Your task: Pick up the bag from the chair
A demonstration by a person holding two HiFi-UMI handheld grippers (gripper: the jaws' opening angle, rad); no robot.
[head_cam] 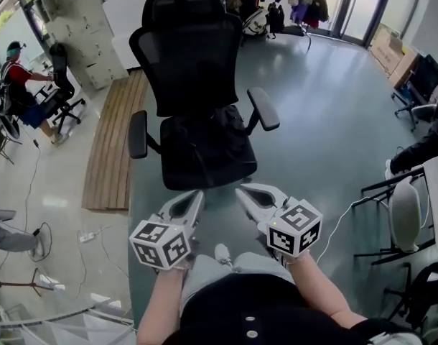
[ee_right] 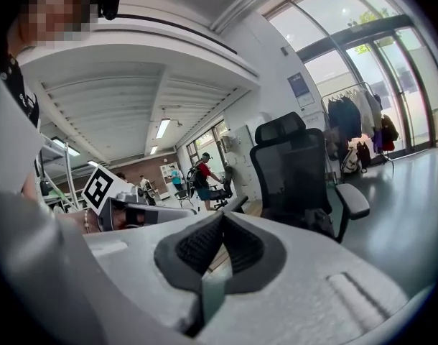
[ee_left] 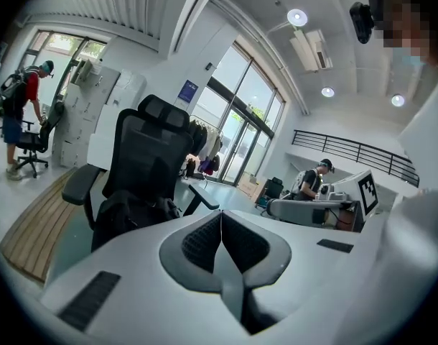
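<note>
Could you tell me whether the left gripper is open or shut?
Shut: the left gripper has its jaws touching at the tips, with nothing between them.

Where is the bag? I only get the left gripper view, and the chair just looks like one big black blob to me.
Observer: The head view looks down from above. There the black bag lies on the seat of the chair and covers most of it.
Operator: Is my right tool open, so it can grab the bag?
Observer: No. In the right gripper view the right tool has its jaws together with nothing between them, and it points at the chair.
</note>
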